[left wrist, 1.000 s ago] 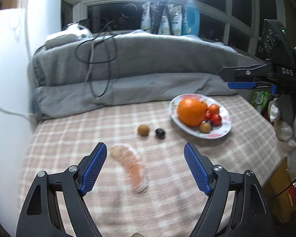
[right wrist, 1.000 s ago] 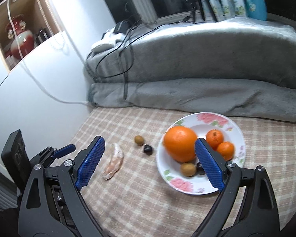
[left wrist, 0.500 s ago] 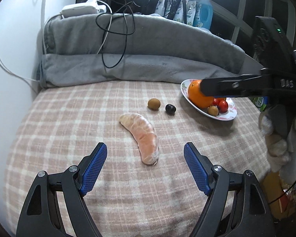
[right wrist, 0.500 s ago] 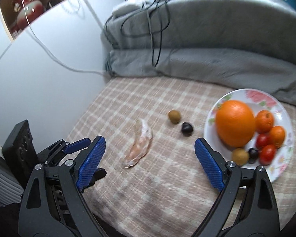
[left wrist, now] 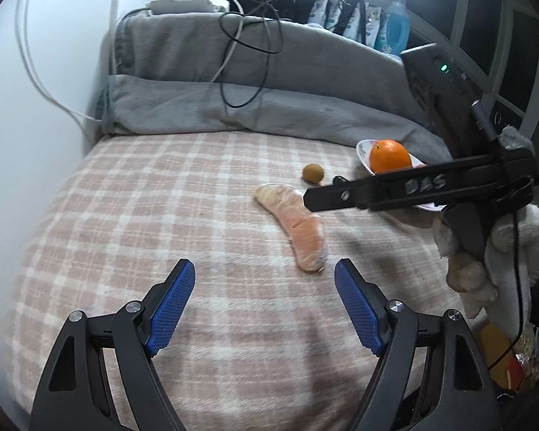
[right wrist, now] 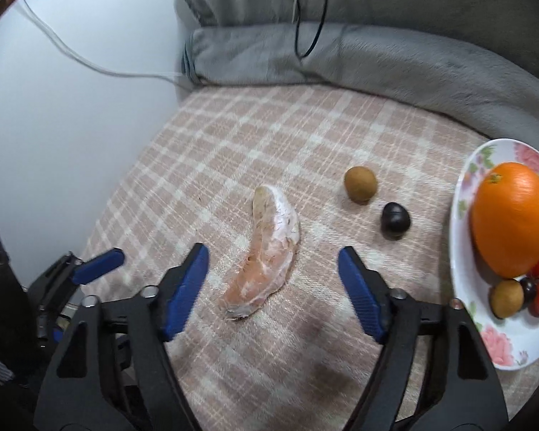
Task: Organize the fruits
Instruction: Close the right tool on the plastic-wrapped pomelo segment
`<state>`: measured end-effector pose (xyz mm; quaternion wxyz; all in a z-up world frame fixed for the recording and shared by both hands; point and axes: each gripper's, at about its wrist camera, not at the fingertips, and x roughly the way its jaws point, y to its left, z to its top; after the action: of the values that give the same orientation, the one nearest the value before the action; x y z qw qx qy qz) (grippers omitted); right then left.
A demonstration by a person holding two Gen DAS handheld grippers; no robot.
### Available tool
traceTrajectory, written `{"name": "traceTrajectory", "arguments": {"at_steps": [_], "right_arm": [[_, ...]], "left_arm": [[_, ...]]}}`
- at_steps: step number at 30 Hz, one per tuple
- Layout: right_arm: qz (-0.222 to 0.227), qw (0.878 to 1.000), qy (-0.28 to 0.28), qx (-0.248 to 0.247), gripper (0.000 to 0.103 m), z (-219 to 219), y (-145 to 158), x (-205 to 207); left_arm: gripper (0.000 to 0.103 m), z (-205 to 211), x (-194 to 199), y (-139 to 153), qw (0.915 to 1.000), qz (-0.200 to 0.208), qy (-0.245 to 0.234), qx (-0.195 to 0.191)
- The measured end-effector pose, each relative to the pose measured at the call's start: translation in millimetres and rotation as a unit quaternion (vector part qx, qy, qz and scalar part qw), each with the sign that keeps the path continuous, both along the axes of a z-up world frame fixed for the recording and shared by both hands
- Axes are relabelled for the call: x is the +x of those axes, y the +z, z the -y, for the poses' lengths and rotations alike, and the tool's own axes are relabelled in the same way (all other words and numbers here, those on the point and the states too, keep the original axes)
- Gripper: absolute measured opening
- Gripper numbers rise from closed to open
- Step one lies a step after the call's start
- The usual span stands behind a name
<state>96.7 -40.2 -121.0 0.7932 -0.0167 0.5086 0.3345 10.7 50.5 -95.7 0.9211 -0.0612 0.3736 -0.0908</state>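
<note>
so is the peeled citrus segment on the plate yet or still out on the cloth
Out. The citrus segment lies on the checked cloth, apart from the plate, between the right gripper's open, just-narrowing jaws, ungripped.

Citrus segment [right wrist: 265, 251] left of plate [right wrist: 465, 194]

The tablecloth [right wrist: 269, 136] is woven cloth with a matt, slightly rough check pattern. The grey blanket [right wrist: 377, 61] at the top of the frame looks soft and fleecy. The plate [right wrist: 463, 194] at the right edge is glossy ceramic with printed flowers. The orange [right wrist: 510, 219] has shiny, finely dimpled skin. The peeled fruit segment [right wrist: 269, 251] looks moist, with a thin whitish membrane. The gripper pads [right wrist: 186, 287] are blue textured rubber on matt black plastic arms with metal screws.
</note>
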Motion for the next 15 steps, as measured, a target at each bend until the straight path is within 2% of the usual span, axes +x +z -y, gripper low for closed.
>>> {"name": "traceTrajectory", "arguments": {"at_steps": [5, 9, 11, 15], "right_arm": [[0.001, 0.999, 0.012, -0.033, 0.063, -20.4, -8.7, 1.4], [0.010, 0.998, 0.017, -0.064, 0.061, -33.9, -14.5, 0.9], [0.015, 0.997, 0.019, -0.079, 0.051, -40.0, -17.8, 0.0], [0.028, 0.993, 0.027, -0.110, 0.050, -50.0, -24.0, -1.6]], "left_arm": [[0.080, -13.0, -3.6, -3.4, 0.9999, -0.001, 0.013, -0.005], [0.080, -19.8, -3.7, -5.5, 0.9998, -0.001, 0.020, -0.006], [0.080, -21.7, -3.6, -6.9, 0.9997, -0.002, 0.024, -0.006], [0.080, -25.6, -3.0, -8.7, 0.9996, -0.001, 0.027, -0.008]]}}
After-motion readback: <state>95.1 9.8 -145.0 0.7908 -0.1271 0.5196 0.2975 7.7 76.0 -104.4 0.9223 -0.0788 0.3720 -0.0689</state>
